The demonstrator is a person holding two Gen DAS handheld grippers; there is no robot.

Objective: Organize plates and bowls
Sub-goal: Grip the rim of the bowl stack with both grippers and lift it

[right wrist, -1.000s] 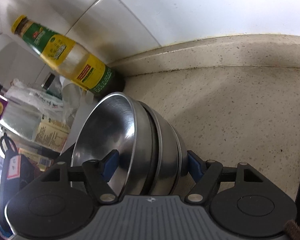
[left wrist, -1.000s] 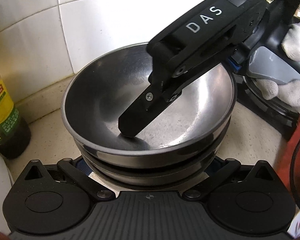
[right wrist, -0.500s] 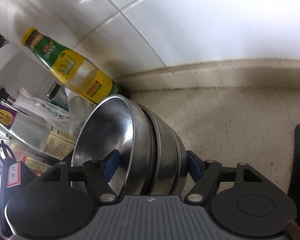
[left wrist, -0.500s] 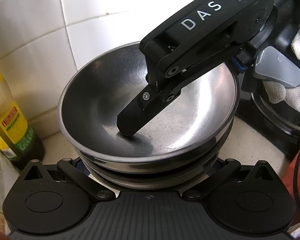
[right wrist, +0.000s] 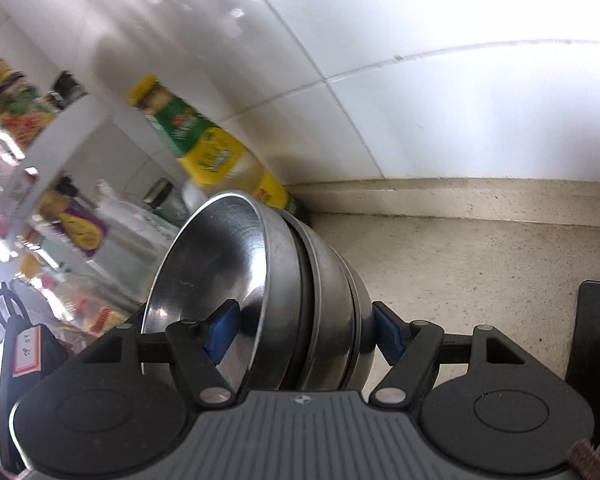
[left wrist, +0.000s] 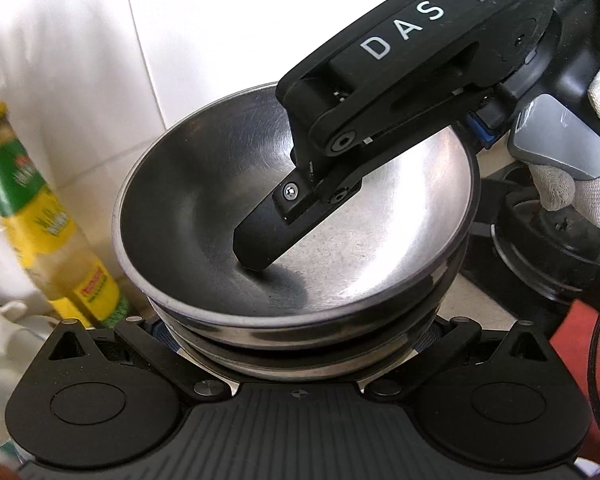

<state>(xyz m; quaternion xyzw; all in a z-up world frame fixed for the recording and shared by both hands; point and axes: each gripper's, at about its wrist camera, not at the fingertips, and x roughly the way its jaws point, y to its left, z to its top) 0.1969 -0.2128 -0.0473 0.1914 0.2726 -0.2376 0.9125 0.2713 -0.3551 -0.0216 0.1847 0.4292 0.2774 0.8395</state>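
A stack of steel bowls [left wrist: 204, 216] hangs tilted above the counter, gripped from two sides. My left gripper [left wrist: 296, 344] is shut on the stack's lower bowls, its blue pads nearly hidden behind them. From the upper right comes my right gripper, one black finger [left wrist: 268, 236] lying inside the top bowl and the other hidden under the stack. In the right wrist view the bowls [right wrist: 328, 280] stand on edge in my right gripper [right wrist: 300, 328], which is shut on them, one blue pad [right wrist: 220, 332] inside and one against the underside.
A bottle with a yellow and green label [left wrist: 52, 240] [right wrist: 216, 160] stands by the white tiled wall [right wrist: 420, 100]. A white rack [right wrist: 52, 144] with more bottles is to its left. Speckled counter [right wrist: 480, 272] lies below. A black stove [left wrist: 548, 256] and a gloved hand [left wrist: 560, 192] are at right.
Both grippers have risen with the stack held between them. The counter has dropped away below, and more of the bottle, the rack and the wall has come into view.
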